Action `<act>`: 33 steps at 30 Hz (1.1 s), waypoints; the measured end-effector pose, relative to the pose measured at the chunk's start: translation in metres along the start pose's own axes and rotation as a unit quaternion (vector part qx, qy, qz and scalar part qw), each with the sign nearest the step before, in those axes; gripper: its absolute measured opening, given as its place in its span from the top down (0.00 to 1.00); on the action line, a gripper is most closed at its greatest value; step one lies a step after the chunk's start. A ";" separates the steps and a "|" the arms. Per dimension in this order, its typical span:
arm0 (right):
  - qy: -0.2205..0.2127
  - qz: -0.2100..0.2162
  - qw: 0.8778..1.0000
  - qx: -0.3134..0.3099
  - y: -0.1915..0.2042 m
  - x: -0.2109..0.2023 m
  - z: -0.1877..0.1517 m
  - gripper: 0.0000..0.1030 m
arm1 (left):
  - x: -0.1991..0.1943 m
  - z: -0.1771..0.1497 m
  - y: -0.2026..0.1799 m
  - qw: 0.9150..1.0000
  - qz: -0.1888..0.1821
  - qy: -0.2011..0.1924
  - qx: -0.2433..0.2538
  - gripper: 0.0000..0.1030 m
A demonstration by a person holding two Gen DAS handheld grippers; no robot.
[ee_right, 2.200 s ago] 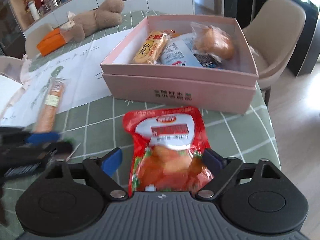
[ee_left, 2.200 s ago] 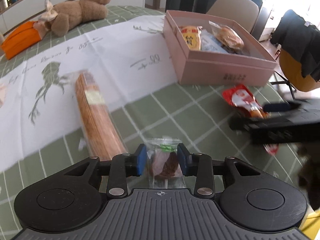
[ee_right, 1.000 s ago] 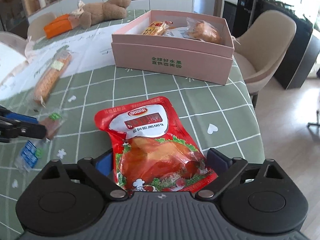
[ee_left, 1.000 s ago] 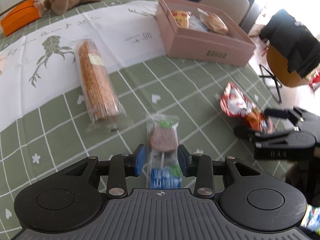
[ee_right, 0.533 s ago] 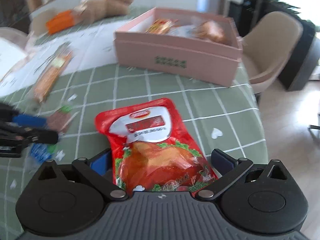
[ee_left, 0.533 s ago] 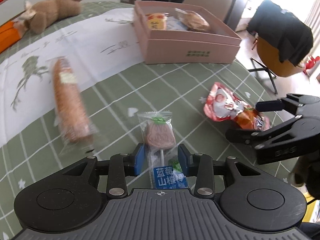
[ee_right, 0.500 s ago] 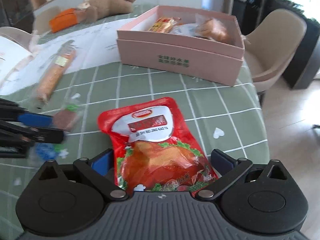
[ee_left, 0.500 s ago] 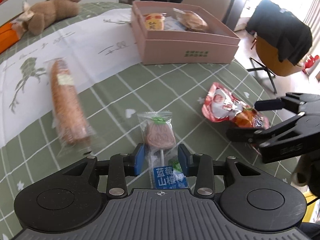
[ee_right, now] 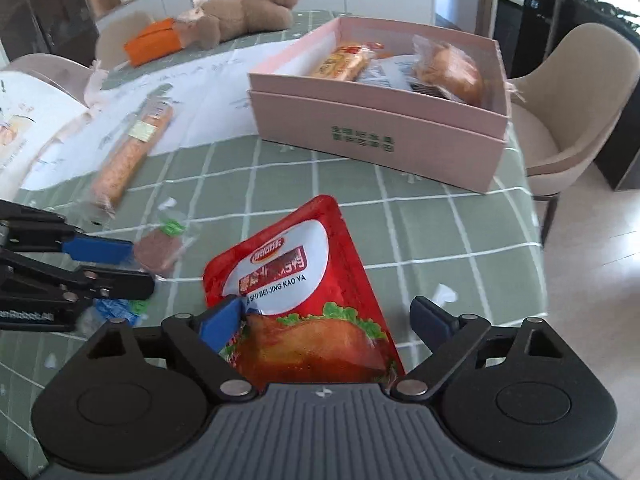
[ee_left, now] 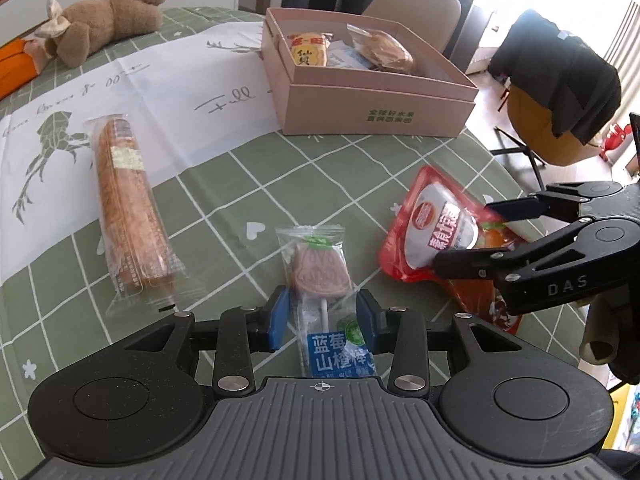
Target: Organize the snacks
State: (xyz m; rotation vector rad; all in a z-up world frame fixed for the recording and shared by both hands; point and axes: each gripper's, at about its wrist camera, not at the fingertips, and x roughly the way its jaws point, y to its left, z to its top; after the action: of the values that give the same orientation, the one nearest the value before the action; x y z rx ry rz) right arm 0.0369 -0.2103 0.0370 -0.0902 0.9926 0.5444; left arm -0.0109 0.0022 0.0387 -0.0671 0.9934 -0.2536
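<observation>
Snacks, catalogued as we find them on the green checked desk [ee_left: 208,184]. Item one: lollipop [ee_left: 320,276] in a clear wrapper, lying flat between the blue pads of our left hand-held gripper [ee_left: 323,317]; the wrapper fills the gap, yet we cannot tell from either view whether the pads actually press it. Item two: red pouch [ee_right: 304,300] printed with roast meat, lifted at one side and tilted. Our right hand-held gripper [ee_right: 326,318] straddles it, its jaws having just been narrowing; the left pad touches the pouch edge, the right pad stands clear of it, so we count this one as released. Item three: long biscuit roll [ee_left: 126,204] in clear film, lying near the lollipop to its left, partly on a white printed cloth [ee_left: 176,92]. Item four: pink box [ee_left: 376,114], open, at the far side of the desk, holding a yellow packet [ee_left: 307,49], a wrapped bun [ee_left: 384,53] and what seems a pale blue packet between them
</observation>
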 end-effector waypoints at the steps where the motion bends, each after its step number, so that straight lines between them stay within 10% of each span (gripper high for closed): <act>1: 0.003 0.011 1.000 0.006 -0.001 0.000 0.002 0.10 | 0.000 0.000 0.000 1.000 -0.001 0.000 -0.001 0.60; 18: 0.055 0.093 0.990 -0.096 0.017 0.004 0.009 0.04 | 0.000 0.003 0.014 0.999 -0.016 -0.004 -0.039 0.67; 33: 0.042 0.007 0.993 -0.109 0.024 0.010 0.006 0.05 | 0.008 0.009 -0.004 1.000 0.016 0.001 0.000 0.63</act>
State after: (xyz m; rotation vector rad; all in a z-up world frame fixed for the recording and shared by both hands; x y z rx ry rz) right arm 0.0348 -0.1836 0.0361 -0.3029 1.0144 0.6655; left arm 0.0002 -0.0041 0.0383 -0.0505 0.9950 -0.2242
